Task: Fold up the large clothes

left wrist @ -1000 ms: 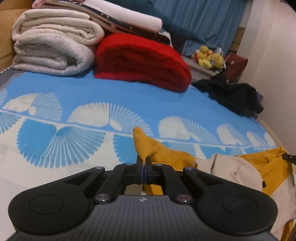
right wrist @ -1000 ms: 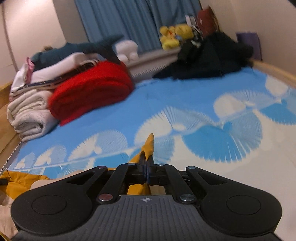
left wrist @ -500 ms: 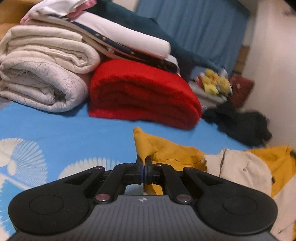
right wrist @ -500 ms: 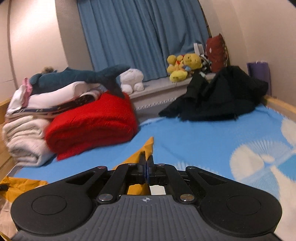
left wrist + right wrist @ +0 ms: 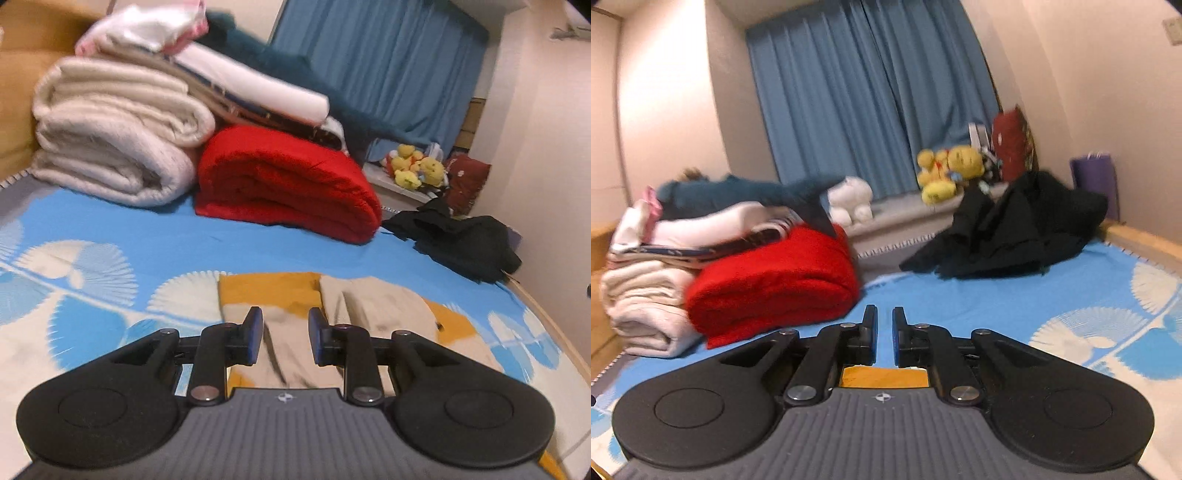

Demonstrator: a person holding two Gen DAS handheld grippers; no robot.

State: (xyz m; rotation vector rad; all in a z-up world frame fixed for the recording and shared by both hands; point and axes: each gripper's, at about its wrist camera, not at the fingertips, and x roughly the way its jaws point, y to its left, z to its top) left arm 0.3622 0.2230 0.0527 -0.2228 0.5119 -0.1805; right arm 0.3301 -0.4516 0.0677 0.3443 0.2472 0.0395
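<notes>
A mustard-yellow and beige garment (image 5: 332,306) lies flat on the blue patterned bed cover (image 5: 110,229), folded over on itself. My left gripper (image 5: 285,326) hovers just above it, its jaws opening, with nothing gripped between them. In the right wrist view only a strip of the garment's yellow cloth (image 5: 882,376) shows under the gripper body. My right gripper (image 5: 884,326) has a narrow gap between its fingers, its jaws are opening, and no cloth is between them.
Folded cream blankets (image 5: 118,147) and a red blanket (image 5: 288,184) are stacked at the head of the bed. A black garment heap (image 5: 461,240) lies at the far right by the wall. Yellow plush toys (image 5: 945,170) sit on the sill under blue curtains (image 5: 871,92).
Both grippers held a yellow corner of the garment shut between their fingers and carried it forward. Both have now let go and risen, and the cloth lies flat on the bed.
</notes>
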